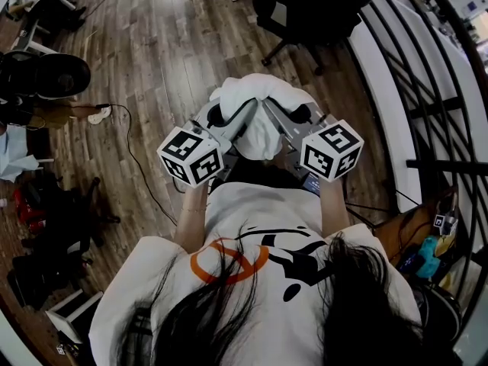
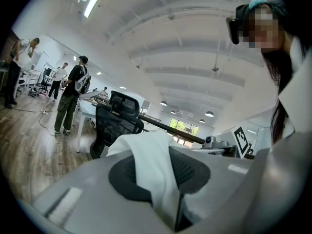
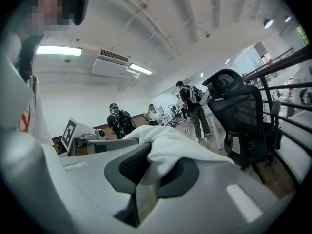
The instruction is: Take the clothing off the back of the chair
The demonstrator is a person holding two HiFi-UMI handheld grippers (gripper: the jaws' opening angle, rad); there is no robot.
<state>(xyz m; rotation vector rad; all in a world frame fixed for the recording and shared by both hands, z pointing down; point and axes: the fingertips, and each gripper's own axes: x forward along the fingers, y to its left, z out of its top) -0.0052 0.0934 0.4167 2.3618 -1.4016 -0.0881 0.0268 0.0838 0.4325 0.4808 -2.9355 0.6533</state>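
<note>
Clothing (image 1: 263, 117), white and bunched, hangs at the middle of the head view, clear of the black office chair (image 1: 305, 6) at the top edge, above a wooden floor (image 1: 152, 67). The left gripper (image 1: 232, 114) pinches one fold of it between closed jaws; the right gripper (image 1: 286, 114), just beside, clamps another fold. Both cubes sit below centre.

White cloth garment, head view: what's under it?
Brown wooden plank floor shows around the white cloth garment, held bunched by left tongs and right tongs. Directly beneath is covered.
</note>
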